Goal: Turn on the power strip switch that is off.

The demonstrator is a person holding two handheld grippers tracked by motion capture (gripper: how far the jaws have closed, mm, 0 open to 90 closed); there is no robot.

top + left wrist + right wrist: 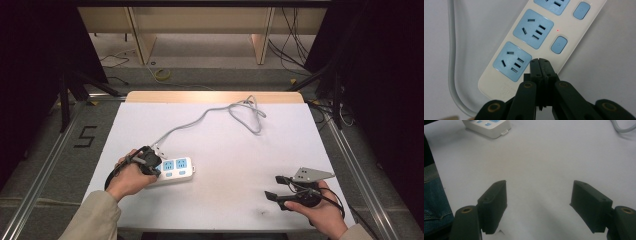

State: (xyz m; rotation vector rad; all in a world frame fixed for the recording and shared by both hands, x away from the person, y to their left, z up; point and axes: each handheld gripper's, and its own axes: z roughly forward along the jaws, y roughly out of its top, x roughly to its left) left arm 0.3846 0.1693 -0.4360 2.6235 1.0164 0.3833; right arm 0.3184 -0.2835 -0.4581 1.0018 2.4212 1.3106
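Observation:
A white power strip (177, 169) with blue sockets and blue switch buttons lies on the white table (225, 150), left of centre. Its grey cable (200, 120) runs to the back and loops there. My left gripper (158, 169) is shut with nothing held. Its tips (540, 62) are over the strip (499, 80), beside the nearest socket (512, 61), and hide what is under them. The middle switch (559, 44) and a small red light (557, 30) sit just beyond. My right gripper (274, 187) stands open and empty near the front right (539, 185). It faces the strip's far end (487, 126).
The table's wooden back edge (215, 96) and metal frame rails (45, 165) border the work area. A taped "5" (85, 136) marks the floor at left. A small dark speck (261, 212) sits near the front edge. Jeans (434, 195) show at the left.

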